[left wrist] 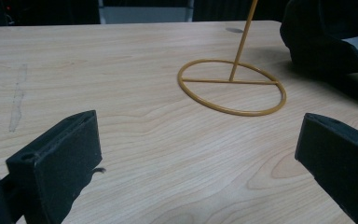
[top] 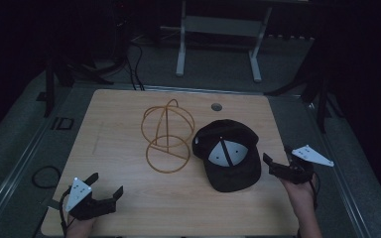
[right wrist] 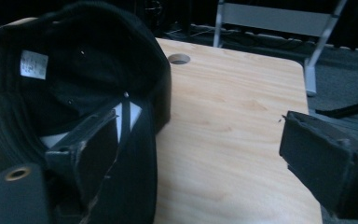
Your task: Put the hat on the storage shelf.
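Observation:
A gold wire hat stand [top: 167, 134] rises from a ring base at the table's middle; its base crossbar [left wrist: 214, 80] lies ahead of my left gripper. Just right of it a black cap [top: 226, 153] rests upside down, white lining and a small label showing inside. My left gripper [top: 107, 182] hovers open near the front left edge, nothing between its jaws [left wrist: 198, 140]. My right gripper [top: 277, 154] is open at the cap's right side. In the right gripper view, its left jaw overlaps the cap [right wrist: 74, 70] and its right jaw is over bare wood [right wrist: 200, 140].
The wooden table [top: 119, 124] has a round cable hole [top: 217, 106] at the back, also near the cap [right wrist: 178, 59]. Beyond the table stands a white desk frame [top: 218, 29]. Dark stand legs flank the table, and a cable loop [top: 44, 176] lies on the floor at left.

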`<state>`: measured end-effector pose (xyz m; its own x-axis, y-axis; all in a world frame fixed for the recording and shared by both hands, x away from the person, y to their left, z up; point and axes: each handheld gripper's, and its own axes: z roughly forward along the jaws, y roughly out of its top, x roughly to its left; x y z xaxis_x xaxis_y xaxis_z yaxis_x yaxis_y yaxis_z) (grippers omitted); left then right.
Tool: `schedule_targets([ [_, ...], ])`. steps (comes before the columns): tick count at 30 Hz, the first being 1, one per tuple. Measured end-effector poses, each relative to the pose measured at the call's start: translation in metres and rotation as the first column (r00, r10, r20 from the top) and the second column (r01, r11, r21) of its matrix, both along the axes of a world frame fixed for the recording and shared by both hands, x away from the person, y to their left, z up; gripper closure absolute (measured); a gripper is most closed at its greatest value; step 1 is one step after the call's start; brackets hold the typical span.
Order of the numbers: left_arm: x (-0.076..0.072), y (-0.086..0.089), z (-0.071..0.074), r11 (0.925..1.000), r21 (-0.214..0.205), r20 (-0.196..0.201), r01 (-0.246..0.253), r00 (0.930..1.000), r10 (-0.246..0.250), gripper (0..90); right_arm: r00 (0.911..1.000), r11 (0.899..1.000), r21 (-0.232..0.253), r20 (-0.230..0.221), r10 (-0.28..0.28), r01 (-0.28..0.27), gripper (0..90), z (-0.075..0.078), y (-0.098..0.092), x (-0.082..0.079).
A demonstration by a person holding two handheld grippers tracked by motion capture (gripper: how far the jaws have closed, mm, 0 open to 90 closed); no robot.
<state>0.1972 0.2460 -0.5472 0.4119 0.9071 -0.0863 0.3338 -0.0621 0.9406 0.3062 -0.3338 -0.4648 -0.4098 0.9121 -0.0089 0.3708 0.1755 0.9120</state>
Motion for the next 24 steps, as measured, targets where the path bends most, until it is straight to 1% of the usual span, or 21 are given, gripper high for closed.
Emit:
schedule_targets([
  [1, 0.000, -0.001, 0.000, 1.0000, 0.007, 0.002, -0.005, 1.0000, 0.005, 0.8, 1.0000, 1.000, -0.005, 0.000, 0.002, -0.002, 12.8, 0.003, 0.002, 0.003],
  [2, 0.000, -0.001, 0.000, 1.0000, 0.005, 0.006, -0.002, 1.0000, 0.002, 0.8, 0.9999, 1.000, -0.001, -0.008, 0.013, -0.013, 12.8, 0.005, 0.005, 0.006],
  [3, 0.000, -0.002, 0.000, 1.0000, 0.005, 0.008, 0.000, 1.0000, 0.000, 0.8, 0.9997, 1.000, 0.001, -0.007, 0.024, -0.024, 12.8, 0.008, 0.007, 0.010],
  [4, -0.001, -0.003, 0.001, 0.9999, 0.010, 0.015, -0.004, 0.9999, 0.004, 0.8, 0.9998, 1.000, -0.009, 0.002, 0.022, -0.022, 13.0, 0.010, 0.010, 0.013],
  [6, -0.002, -0.003, 0.002, 1.0000, 0.002, 0.018, 0.006, 0.9998, -0.006, 0.7, 0.9991, 0.999, -0.018, -0.004, 0.043, -0.043, 13.0, 0.015, 0.015, 0.019],
  [8, -0.002, -0.003, 0.002, 1.0000, 0.004, 0.021, 0.007, 0.9998, -0.007, 0.7, 0.9983, 0.998, -0.025, 0.004, 0.058, -0.058, 13.2, 0.019, 0.021, 0.025],
  [9, -0.002, -0.003, 0.002, 0.9998, -0.004, 0.018, 0.017, 0.9997, -0.017, 0.7, 0.9983, 0.998, -0.025, 0.004, 0.058, -0.058, 13.2, 0.019, 0.021, 0.025],
  [10, -0.001, -0.003, 0.001, 0.9998, 0.000, 0.017, 0.018, 0.9997, -0.018, 0.8, 0.9979, 0.997, -0.029, 0.004, 0.065, -0.065, 13.9, 0.021, 0.024, 0.030],
  [11, -0.001, -0.003, 0.001, 0.9996, 0.001, 0.016, 0.027, 0.9995, -0.027, 0.8, 0.9962, 0.995, -0.041, 0.002, 0.087, -0.087, 15.5, 0.023, 0.031, 0.039],
  [12, -0.001, -0.003, 0.001, 0.9995, 0.003, 0.014, 0.030, 0.9994, -0.030, 0.8, 0.9960, 0.995, -0.049, 0.002, 0.089, -0.089, 17.7, 0.022, 0.032, 0.042],
  [13, -0.001, -0.003, 0.001, 0.9996, 0.005, 0.016, 0.029, 0.9995, -0.029, 0.8, 0.9960, 0.995, -0.049, 0.002, 0.089, -0.089, 17.7, 0.022, 0.032, 0.042],
  [15, 0.000, -0.003, 0.000, 0.9994, 0.005, 0.015, 0.033, 0.9993, -0.034, 0.8, 0.9952, 0.993, -0.067, -0.013, 0.097, -0.098, 20.2, 0.021, 0.038, 0.050],
  [16, 0.000, -0.003, 0.000, 0.9994, 0.008, 0.016, 0.032, 0.9994, -0.032, 0.8, 0.9935, 0.991, -0.075, -0.017, 0.113, -0.114, 21.1, 0.021, 0.041, 0.054],
  [17, 0.000, -0.003, 0.000, 0.9992, 0.006, 0.012, 0.039, 0.9992, -0.039, 0.8, 0.9927, 0.988, -0.095, -0.027, 0.118, -0.120, 23.1, 0.020, 0.047, 0.060],
  [18, 0.000, -0.003, 0.000, 0.9992, 0.006, 0.012, 0.039, 0.9992, -0.039, 0.7, 0.9927, 0.988, -0.095, -0.027, 0.118, -0.120, 23.1, 0.020, 0.047, 0.060],
  [19, 0.001, -0.003, 0.000, 0.9991, 0.010, 0.010, 0.040, 0.9991, -0.040, 0.7, 0.9918, 0.987, -0.098, -0.036, 0.123, -0.126, 23.7, 0.019, 0.050, 0.063],
  [20, 0.001, -0.003, -0.001, 0.9989, 0.008, 0.008, 0.046, 0.9989, -0.046, 0.8, 0.9916, 0.986, -0.113, -0.047, 0.120, -0.125, 24.1, 0.018, 0.054, 0.067],
  [21, 0.001, -0.003, -0.001, 0.9990, 0.012, 0.009, 0.043, 0.9990, -0.043, 0.7, 0.9910, 0.984, -0.124, -0.062, 0.118, -0.125, 27.4, 0.015, 0.057, 0.072],
  [22, 0.001, -0.003, -0.001, 0.9990, 0.011, 0.012, 0.044, 0.9989, -0.045, 0.8, 0.9904, 0.983, -0.130, -0.072, 0.118, -0.127, 27.6, 0.014, 0.059, 0.075],
  [24, 0.001, -0.003, 0.000, 0.9990, 0.003, 0.015, 0.044, 0.9989, -0.044, 0.8, 0.9883, 0.980, -0.148, -0.095, 0.119, -0.132, 31.4, 0.010, 0.064, 0.080],
])
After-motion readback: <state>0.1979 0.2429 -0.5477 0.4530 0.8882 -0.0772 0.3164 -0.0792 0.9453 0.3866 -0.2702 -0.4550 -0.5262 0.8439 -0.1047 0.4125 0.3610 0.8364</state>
